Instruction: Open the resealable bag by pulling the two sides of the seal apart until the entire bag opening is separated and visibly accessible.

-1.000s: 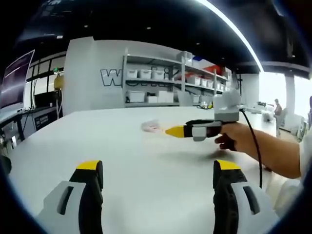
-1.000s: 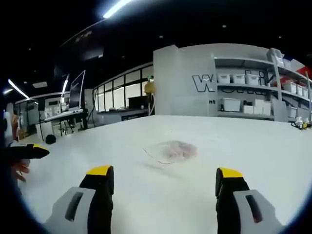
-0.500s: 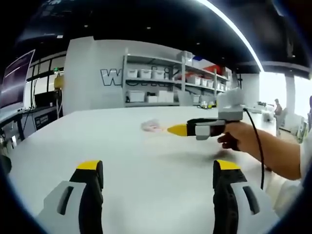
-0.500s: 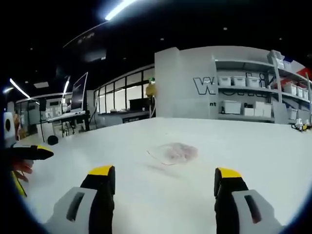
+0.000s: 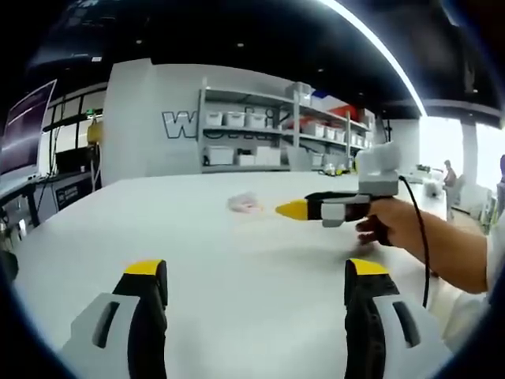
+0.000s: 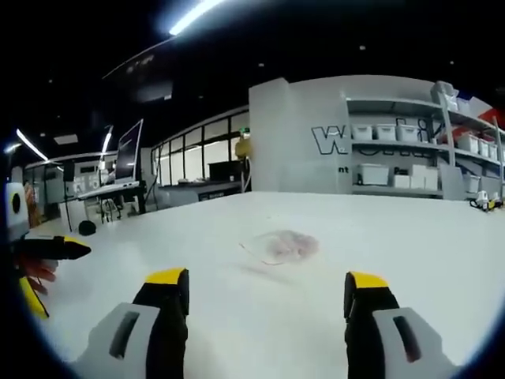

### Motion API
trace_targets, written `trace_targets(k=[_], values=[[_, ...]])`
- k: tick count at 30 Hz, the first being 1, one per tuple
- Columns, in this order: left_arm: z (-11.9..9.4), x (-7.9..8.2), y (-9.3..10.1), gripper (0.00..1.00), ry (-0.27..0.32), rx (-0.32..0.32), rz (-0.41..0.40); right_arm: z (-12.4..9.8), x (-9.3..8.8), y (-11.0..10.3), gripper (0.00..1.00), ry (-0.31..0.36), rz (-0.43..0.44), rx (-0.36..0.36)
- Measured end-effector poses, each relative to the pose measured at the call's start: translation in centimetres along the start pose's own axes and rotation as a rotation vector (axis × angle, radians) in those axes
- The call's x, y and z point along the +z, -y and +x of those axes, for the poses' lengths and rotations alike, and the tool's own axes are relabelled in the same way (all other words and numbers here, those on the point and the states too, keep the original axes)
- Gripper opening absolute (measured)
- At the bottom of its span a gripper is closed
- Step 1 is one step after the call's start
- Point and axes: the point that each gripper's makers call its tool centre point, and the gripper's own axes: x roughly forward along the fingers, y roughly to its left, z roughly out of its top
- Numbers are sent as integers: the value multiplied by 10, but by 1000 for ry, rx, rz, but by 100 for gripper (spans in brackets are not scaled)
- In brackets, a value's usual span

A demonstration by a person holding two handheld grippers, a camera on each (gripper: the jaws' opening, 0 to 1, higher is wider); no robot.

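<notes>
Left gripper view: right gripper (image 5: 293,210) further right

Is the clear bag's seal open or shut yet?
Cannot tell. The clear resealable plastic bag lies flat on the white table, apart from both open hand-held grippers; its seal is too small to read.

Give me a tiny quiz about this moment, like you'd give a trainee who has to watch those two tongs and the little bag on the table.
1. True or false: the resealable bag lies on the white table, apart from both tongs.
2. How do the jaws of the right tongs stand?
A. wide apart
B. closed on the bag
C. closed on nothing
3. Fill in: in the left gripper view, the right tongs' yellow tip points toward the ____.

Key:
1. True. Neither pair of tongs touches it.
2. A. The left tongs also stand wide apart.
3. Bag; the seal has not yet been gripped.
</notes>
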Motion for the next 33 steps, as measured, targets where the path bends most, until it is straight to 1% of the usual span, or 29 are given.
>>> trace_targets(k=[5,17,25,30,33], values=[[-1,0,0,92,1,1,1,-8,3,-4,79,19,6,2],[-3,0,1,92,5,1,-3,-16,1,-8,79,19,1,5],[-4,1,1,92,10,1,-7,-31,4,-10,77,37,-8,-9],[-4,1,1,92,12,3,-6,-45,10,-7,77,68,-6,-24],[-4,1,2,92,11,0,-6,-49,9,-7,77,69,-9,-23]])
